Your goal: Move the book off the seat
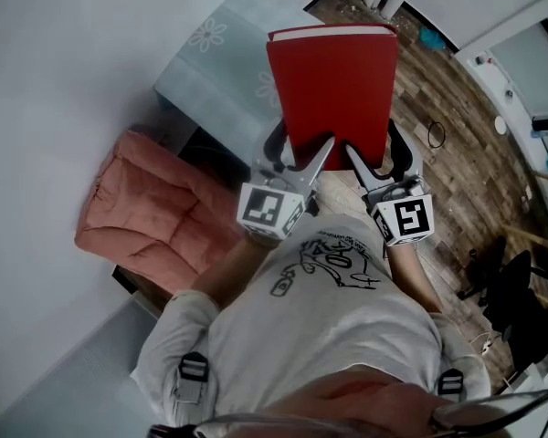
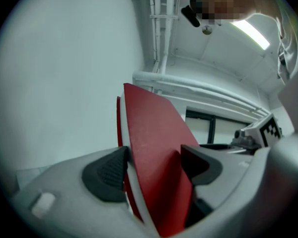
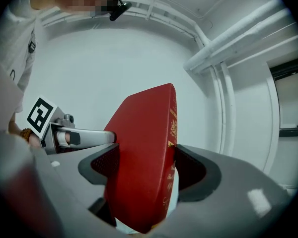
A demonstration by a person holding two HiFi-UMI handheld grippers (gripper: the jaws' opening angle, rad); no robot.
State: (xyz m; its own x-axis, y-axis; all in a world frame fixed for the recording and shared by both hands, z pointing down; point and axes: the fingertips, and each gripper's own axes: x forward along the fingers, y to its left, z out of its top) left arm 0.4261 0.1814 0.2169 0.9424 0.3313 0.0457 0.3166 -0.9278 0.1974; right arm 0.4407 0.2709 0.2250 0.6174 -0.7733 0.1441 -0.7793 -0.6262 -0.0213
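- Red book (image 1: 333,85): held in the air, apart from the pink cushioned seat (image 1: 155,208).
- Left gripper (image 1: 301,153) and right gripper (image 1: 381,153): each clamped on the book's near edge.

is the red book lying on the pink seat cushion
No, the red book is held up between the left gripper and right gripper, clear of the pink seat cushion.

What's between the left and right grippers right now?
The red book: in the head view its near edge spans the gap, with the left gripper and right gripper each clamped on it. Nothing else there.
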